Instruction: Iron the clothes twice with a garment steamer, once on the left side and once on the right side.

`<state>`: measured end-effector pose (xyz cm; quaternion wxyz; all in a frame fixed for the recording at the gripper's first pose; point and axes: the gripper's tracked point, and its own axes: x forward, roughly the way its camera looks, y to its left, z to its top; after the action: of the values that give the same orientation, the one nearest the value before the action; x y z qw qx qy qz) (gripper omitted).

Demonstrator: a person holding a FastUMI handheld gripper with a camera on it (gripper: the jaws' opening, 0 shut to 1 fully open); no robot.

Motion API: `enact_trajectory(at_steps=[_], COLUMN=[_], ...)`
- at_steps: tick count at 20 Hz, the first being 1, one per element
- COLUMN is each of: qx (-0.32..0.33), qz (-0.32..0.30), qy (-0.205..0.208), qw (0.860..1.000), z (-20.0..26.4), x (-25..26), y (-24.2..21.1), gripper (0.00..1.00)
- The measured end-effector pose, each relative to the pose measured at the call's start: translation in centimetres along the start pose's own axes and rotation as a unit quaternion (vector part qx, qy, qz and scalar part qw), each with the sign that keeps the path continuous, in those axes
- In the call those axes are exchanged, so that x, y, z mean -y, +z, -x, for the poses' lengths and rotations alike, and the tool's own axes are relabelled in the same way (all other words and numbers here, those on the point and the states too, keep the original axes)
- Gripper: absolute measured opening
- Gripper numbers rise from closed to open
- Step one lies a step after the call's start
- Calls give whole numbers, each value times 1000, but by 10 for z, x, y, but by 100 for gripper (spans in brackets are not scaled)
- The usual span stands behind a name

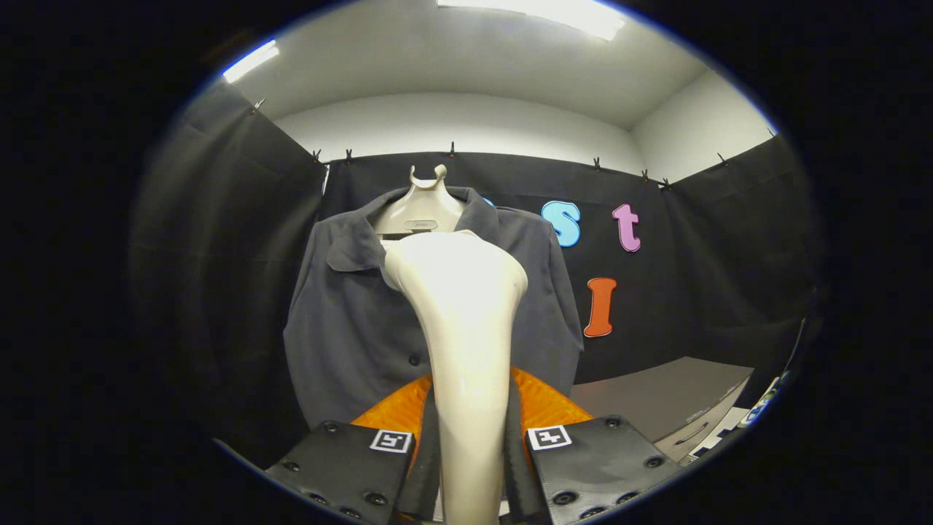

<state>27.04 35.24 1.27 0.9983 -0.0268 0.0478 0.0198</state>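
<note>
Nearest: gripper — fingers closed tight on the handle of a cream steamer. The steamer's head rises just ahead, before the shirt's collar. Beyond — dark grey buttoned shirt on a pale hanger.

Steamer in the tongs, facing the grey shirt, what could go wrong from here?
1. The steamer is gripped low on its smooth handle, between the tongs; its wide head stands far above the grip and could tilt or slip during a pass.
2. The head points at the shirt near the placket, between the two sides, so a pass may overlap the buttons and miss one side.
</note>
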Motion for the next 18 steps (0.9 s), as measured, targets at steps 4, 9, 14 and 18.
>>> enact_trajectory(at_steps=[4, 9, 14, 18], qx=[-13, -32, -48, -64], qz=[12, 7, 7, 1], qy=[-40, -69, -87, -91], qw=[999, 997, 995, 994], z=[-29, -51, -66, -66], x=[11, 24, 34, 37], y=[-13, -31, -51, -74], gripper=[44, 44, 44, 44])
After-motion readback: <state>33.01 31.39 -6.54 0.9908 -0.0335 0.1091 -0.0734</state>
